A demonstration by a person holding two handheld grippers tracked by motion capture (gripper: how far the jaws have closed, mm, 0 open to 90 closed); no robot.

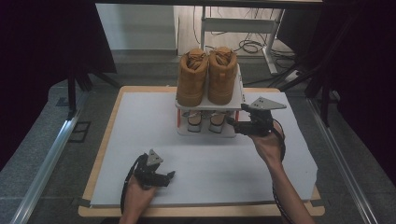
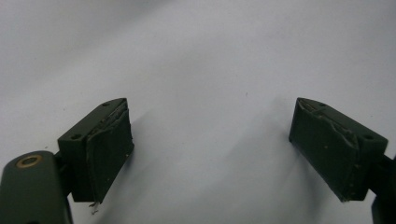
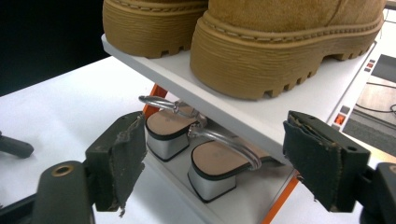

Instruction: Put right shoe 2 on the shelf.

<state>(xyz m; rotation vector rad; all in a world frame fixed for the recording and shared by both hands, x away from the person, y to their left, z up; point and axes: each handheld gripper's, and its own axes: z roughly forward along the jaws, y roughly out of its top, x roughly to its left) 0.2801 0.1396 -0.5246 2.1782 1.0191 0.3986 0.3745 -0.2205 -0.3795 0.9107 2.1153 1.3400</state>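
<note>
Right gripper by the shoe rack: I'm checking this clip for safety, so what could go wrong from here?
The right gripper, jaws open, sits at the heeled sandals under the top shelf; lifting could bump the shelf and tip the tan boots. The thin heel straps may snag a jaw.

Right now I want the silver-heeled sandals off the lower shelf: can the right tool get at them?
Probably yes: the right tool is open, facing the sandals, nothing between; the upper shelf leaves little headroom.

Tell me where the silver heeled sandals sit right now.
The silver heeled sandals sit side by side on the lower shelf of the white shoe rack, under the tan boots, straight ahead of the open right gripper.
</note>
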